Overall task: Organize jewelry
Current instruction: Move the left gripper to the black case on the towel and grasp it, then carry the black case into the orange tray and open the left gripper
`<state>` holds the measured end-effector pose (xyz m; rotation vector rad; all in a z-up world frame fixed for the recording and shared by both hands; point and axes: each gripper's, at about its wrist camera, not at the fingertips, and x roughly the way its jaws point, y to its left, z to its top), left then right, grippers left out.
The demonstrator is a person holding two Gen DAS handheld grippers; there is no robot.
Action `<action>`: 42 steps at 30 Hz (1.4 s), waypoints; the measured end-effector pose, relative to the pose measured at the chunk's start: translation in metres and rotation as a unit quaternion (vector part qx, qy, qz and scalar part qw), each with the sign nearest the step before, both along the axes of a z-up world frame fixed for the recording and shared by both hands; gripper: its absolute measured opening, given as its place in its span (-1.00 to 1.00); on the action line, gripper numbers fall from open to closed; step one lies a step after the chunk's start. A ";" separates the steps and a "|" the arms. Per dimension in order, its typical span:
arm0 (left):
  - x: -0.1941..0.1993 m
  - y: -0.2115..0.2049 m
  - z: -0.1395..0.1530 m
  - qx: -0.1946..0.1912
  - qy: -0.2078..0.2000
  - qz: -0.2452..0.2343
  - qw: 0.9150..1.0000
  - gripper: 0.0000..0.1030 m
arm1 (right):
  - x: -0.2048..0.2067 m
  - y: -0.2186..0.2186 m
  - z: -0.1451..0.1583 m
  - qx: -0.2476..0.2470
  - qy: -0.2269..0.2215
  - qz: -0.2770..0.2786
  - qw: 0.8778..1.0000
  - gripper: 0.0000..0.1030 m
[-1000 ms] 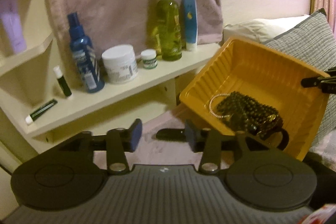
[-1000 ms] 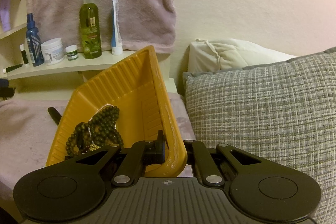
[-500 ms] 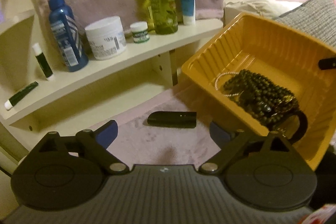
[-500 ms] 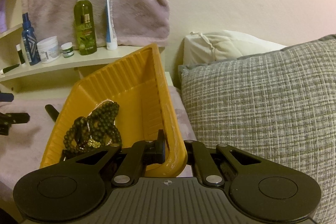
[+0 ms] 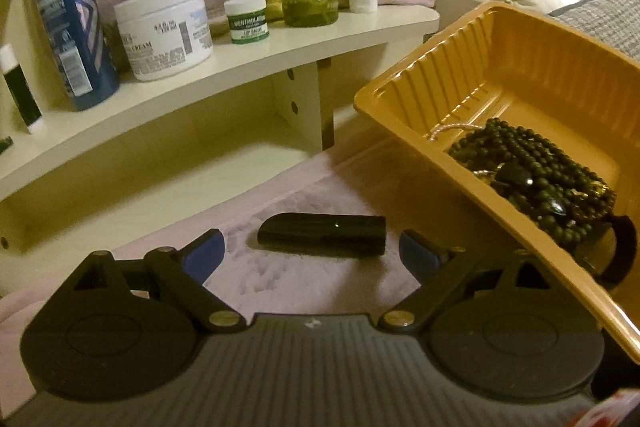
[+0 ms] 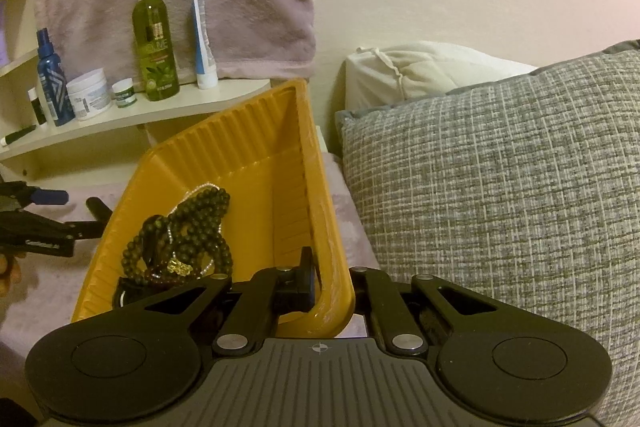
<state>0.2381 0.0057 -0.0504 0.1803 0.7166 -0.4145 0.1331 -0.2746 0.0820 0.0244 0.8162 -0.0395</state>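
1. Lining up the left tongs on the black tube-shaped piece, which is lying on its side on the pink fleece cover of the bed. The blue pads are standing wide apart and released, one to each side of the piece, not touching it.
2. The right tongs are clenching the near rim of the yellow tray and holding it tilted above the bed. Dark bead strands are bunching in the tray's low corner.
3. Judging the step: picking up the black piece for the tray. Doing it well is probably meaning lowering until the pads are bracketing the piece across its narrow width, near mid-length, then closing; the piece looks glossy and round, so an end grip is risking a roll or slip.
4. The fleece is soft; pressing too deep is likely catching pile between the pads.
5. The tray is wanting steady holding; more tilt could be spilling the beads.
6. The left wrist view is showing the whole black piece and the gap on both sides; the right wrist view is showing only its end past the tray wall.
7. The right wrist view alone is showing the rim grip, the grey pillow, and the left tongs from the side beside the tray.
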 end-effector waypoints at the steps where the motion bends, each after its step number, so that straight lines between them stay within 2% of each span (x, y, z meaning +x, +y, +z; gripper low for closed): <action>1: 0.003 0.000 -0.002 -0.004 0.003 0.000 1.000 0.81 | 0.000 0.000 0.000 0.000 0.000 -0.001 1.000 -0.89; 8: 0.014 -0.003 -0.008 -0.024 0.008 -0.007 1.000 0.74 | 0.003 -0.002 -0.002 0.001 0.006 -0.003 1.000 -0.89; 11: 0.016 -0.007 -0.011 -0.015 0.012 -0.016 1.000 0.61 | 0.004 -0.004 -0.003 0.001 0.008 -0.003 1.000 -0.89; 15: 0.018 -0.007 -0.013 -0.014 0.015 -0.020 1.000 0.56 | 0.006 -0.006 -0.006 0.002 0.010 -0.004 1.000 -0.89; 17: 0.017 -0.007 -0.012 -0.010 0.013 -0.019 1.000 0.47 | 0.006 -0.006 -0.006 0.002 0.010 -0.005 1.000 -0.89; 23: 0.009 0.000 -0.006 -0.008 0.017 -0.017 1.000 0.46 | 0.006 -0.007 -0.006 0.003 0.009 -0.004 1.000 -0.89; 29: -0.013 0.013 0.009 0.004 0.016 0.005 1.000 0.46 | 0.007 -0.008 -0.006 0.000 0.003 0.001 1.000 -0.89; 35: -0.041 0.025 0.036 -0.011 0.007 0.028 1.000 0.46 | 0.006 -0.005 -0.004 -0.007 -0.008 0.011 1.000 -0.89; 42: -0.065 0.015 0.070 -0.017 -0.007 0.013 1.000 0.46 | 0.006 -0.002 -0.002 -0.017 -0.019 0.024 0.999 -0.90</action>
